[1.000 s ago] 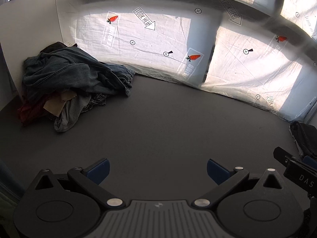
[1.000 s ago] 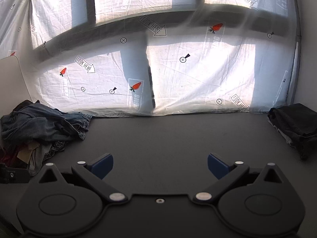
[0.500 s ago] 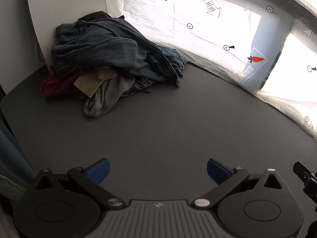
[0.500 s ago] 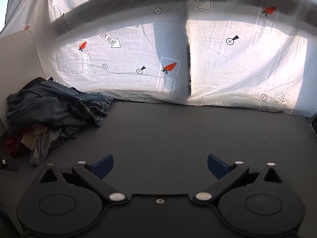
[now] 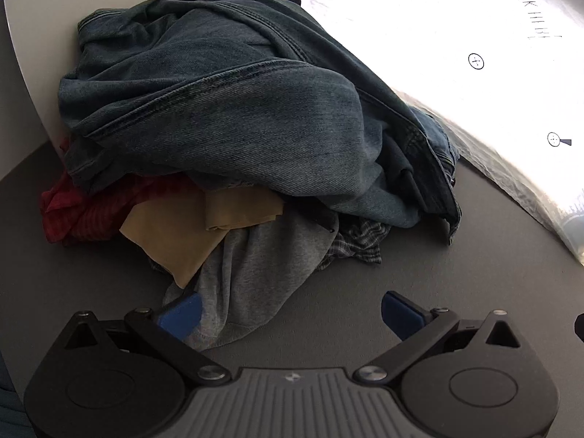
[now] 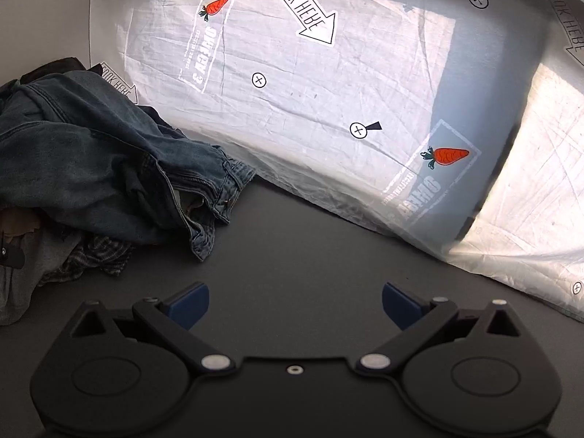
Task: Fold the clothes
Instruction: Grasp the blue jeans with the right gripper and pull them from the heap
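Observation:
A heap of clothes fills the left wrist view: blue denim (image 5: pixel 233 109) on top, a red garment (image 5: pixel 84 208), a tan piece (image 5: pixel 189 233), a grey garment (image 5: pixel 255 273) and a checked cloth (image 5: pixel 357 241) underneath. My left gripper (image 5: pixel 290 315) is open, its left fingertip over the grey garment's near edge. The heap also shows at the left of the right wrist view, denim (image 6: pixel 91 168) uppermost. My right gripper (image 6: pixel 295 306) is open and empty over the dark table (image 6: pixel 328 255), to the right of the heap.
A white printed sheet (image 6: pixel 328 109) with carrots and arrows hangs along the table's far edge. A white board (image 5: pixel 29 36) stands behind the heap at the left. A small black part (image 6: pixel 11 255) shows at the right wrist view's left edge.
Both grippers have moved left and forward toward the heap, which now looms large. The left gripper has come right up to the grey garment. Both stay open.

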